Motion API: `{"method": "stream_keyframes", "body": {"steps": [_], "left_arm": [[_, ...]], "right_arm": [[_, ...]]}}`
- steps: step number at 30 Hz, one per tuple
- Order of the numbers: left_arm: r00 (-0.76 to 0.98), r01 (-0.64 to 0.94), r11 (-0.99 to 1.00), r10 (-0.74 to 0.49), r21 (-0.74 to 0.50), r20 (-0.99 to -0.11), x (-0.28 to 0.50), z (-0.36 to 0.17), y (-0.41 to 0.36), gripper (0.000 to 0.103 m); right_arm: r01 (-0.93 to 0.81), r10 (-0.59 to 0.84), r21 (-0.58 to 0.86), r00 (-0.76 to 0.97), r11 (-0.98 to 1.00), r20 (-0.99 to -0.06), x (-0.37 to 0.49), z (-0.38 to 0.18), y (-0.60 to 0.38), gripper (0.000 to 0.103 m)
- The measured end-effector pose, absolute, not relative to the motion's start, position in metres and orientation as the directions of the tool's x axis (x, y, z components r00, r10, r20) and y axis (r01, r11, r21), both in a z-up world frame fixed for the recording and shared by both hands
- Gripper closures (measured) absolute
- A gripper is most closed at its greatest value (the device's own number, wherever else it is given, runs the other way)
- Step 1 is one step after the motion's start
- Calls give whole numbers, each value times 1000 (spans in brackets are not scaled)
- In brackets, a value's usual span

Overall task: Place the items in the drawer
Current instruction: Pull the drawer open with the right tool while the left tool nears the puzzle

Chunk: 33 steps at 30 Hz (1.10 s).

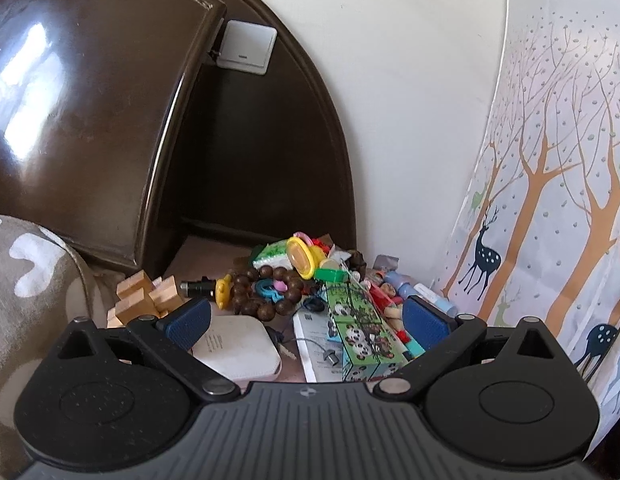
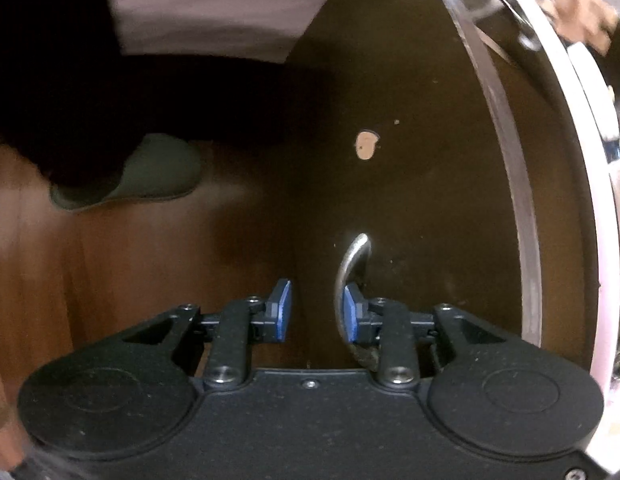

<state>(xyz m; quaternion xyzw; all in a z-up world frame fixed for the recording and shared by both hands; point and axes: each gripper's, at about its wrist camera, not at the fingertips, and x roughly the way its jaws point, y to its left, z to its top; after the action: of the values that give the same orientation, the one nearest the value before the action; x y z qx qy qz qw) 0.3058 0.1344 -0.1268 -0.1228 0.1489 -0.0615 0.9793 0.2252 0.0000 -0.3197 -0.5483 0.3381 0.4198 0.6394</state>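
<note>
In the left wrist view a heap of small items lies on the bedside cabinet top: wooden blocks (image 1: 143,298), a brown bead bracelet (image 1: 253,292), a yellow toy (image 1: 303,258), a green panda box (image 1: 360,330) and a flat white box (image 1: 239,346). My left gripper (image 1: 305,320) hovers in front of them, open wide and holding nothing. The right wrist view looks down the dark drawer front (image 2: 422,184) at its curved silver handle (image 2: 352,268). My right gripper (image 2: 316,312) is part open. The handle runs just inside the right pad (image 2: 350,314), and the left pad (image 2: 283,312) stands apart from it.
A dark glossy headboard (image 1: 89,120) and a grey patterned pillow (image 1: 33,272) stand left of the cabinet, a deer-print curtain (image 1: 550,200) on its right. A white wall switch (image 1: 247,46) sits behind. A person's green slipper (image 2: 129,172) rests on the wooden floor (image 2: 109,272).
</note>
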Motion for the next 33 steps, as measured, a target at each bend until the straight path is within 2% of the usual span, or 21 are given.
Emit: {"method": "stream_keyframes", "body": {"steps": [21, 33], "left_arm": [[964, 32, 969, -94, -245, -247, 292, -111, 145, 0], [957, -17, 973, -51, -231, -287, 295, -116, 155, 0]], "right_arm": [[-909, 179, -412, 415, 57, -892, 194, -284, -8, 75], [-910, 163, -409, 414, 65, -895, 194, -259, 2, 75]]}}
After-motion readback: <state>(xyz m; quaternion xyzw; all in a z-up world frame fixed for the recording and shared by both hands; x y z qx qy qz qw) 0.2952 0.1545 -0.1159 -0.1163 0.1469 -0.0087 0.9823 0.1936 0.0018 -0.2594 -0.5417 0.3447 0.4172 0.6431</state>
